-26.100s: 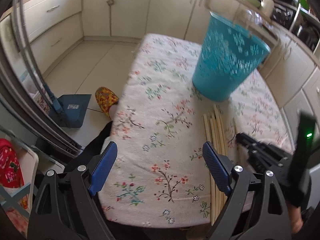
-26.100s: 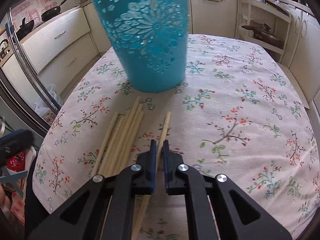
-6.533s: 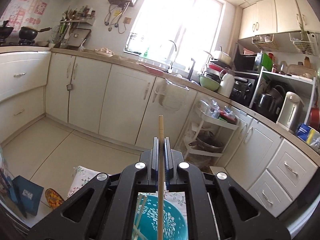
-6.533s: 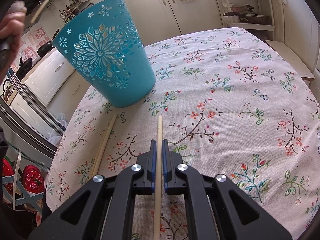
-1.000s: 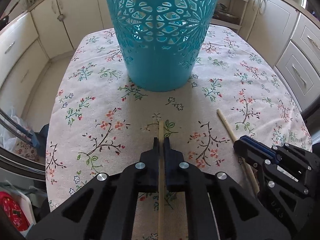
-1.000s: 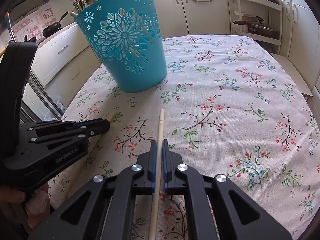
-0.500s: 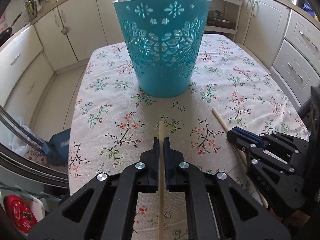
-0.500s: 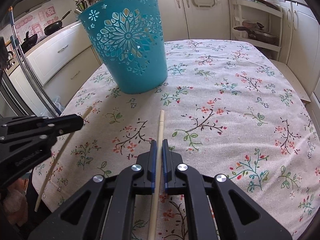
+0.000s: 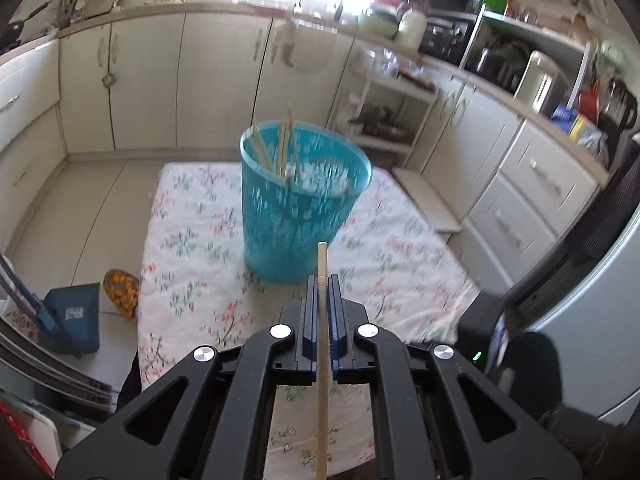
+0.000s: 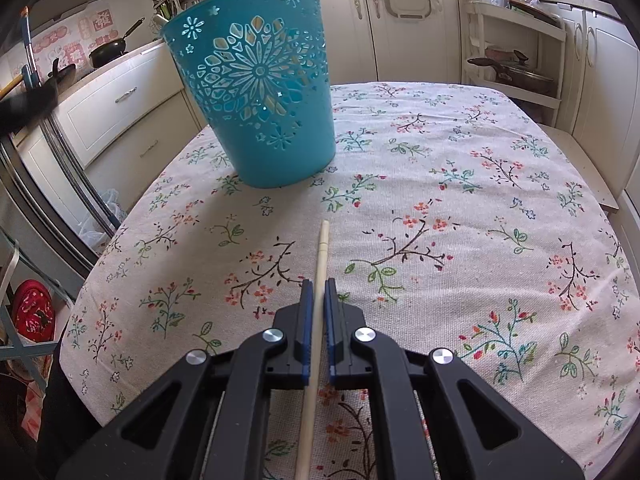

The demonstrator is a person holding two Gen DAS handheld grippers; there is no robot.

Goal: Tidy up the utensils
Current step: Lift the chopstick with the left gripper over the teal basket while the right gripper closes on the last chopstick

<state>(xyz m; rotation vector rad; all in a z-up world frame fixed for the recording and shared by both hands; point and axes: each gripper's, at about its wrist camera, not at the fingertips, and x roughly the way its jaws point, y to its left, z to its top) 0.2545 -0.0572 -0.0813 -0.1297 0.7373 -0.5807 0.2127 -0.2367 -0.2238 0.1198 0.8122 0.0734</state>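
A teal cut-out basket (image 9: 300,208) stands on the floral tablecloth (image 9: 192,248) and holds several wooden chopsticks (image 9: 282,148). My left gripper (image 9: 321,280) is shut on a wooden chopstick (image 9: 322,320) and holds it high above the table, near side of the basket. My right gripper (image 10: 315,284) is shut on another wooden chopstick (image 10: 318,272) low over the cloth, in front of the basket (image 10: 260,92). The right gripper's black body (image 9: 492,328) shows at the lower right of the left wrist view.
Cream kitchen cabinets (image 9: 140,80) ring the table. A wire rack with pans (image 10: 512,68) stands behind the table. A dustpan (image 9: 72,312) and a slipper (image 9: 122,288) lie on the floor at the left. The table's left edge (image 10: 100,256) is close.
My left gripper has risen with its chopstick, from low over the cloth to well above the table, looking down at the basket rim. My right gripper has barely moved.
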